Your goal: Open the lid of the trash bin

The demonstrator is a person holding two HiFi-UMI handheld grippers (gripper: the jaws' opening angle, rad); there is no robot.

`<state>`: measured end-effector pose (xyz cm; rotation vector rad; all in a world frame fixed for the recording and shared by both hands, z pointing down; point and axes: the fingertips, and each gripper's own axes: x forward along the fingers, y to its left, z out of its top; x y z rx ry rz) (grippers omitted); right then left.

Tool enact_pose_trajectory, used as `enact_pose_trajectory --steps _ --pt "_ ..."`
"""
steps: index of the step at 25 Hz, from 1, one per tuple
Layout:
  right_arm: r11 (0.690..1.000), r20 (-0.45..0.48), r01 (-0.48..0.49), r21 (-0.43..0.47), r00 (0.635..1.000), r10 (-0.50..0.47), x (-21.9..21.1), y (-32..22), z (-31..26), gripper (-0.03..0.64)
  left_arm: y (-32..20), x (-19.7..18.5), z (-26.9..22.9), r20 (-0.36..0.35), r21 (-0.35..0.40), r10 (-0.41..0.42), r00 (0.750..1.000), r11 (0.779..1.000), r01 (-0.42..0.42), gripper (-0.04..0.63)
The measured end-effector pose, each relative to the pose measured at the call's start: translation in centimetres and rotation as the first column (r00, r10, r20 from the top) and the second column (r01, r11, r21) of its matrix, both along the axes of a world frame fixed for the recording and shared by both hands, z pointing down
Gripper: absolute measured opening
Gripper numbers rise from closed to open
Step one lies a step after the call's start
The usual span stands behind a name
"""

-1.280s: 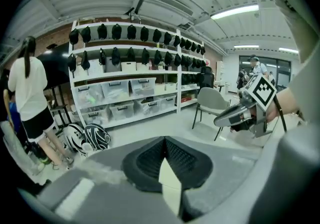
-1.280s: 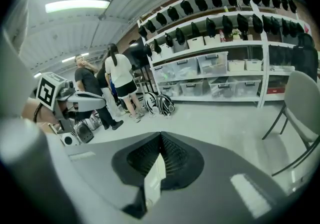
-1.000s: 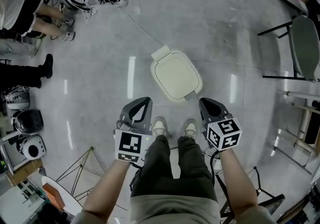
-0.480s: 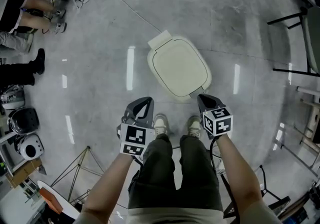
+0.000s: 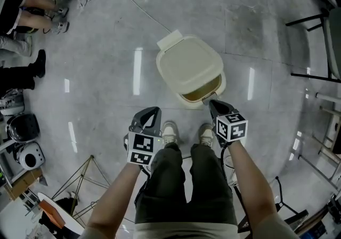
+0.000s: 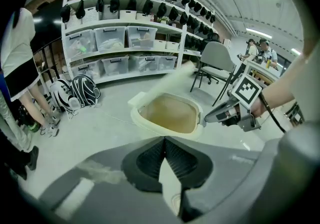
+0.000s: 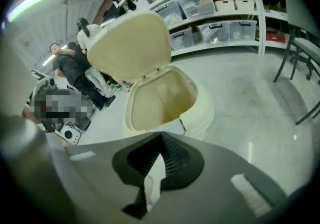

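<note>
Grey polished concrete floor [image 5: 106, 35], shelving with clear bins [image 6: 125, 33] behind. Cream rounded plastic trash bin [image 5: 216, 89] stands on the floor just ahead of the person's shoes [image 5: 169, 134]. Its cream lid [image 5: 187, 66] is tilted up on the far hinge, tan inside showing. Right gripper [image 5: 212, 103] held low, tip at bin's near rim, jaws together, nothing between. Left gripper [image 5: 155, 111] held low, apart from bin, jaws together, empty.

bright overhead strip lighting, floor [image 5: 101, 88] glare, fisheye edges, blurred lid [image 6: 167, 82]
</note>
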<state>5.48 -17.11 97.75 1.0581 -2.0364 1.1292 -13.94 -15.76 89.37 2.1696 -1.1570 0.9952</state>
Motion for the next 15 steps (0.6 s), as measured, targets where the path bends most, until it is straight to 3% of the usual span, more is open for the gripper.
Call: enact_pose_trajectory --steps 5,15 --pt "0.999 -0.041 -0.021 -0.038 0.999 0.019 -0.3 -1.0 -3.1 0.003 -0.3 -0.4 -3.5 -0.004 0.008 -0.007 1.000 1.000 0.007 0.003" --pt "0.991 0.025 0.054 0.124 0.998 -0.057 -2.1 -3.1 -20.9 0.003 -2.9 -1.7 -17.5 -0.005 0.127 0.001 1.000 0.992 0.000 0.003"
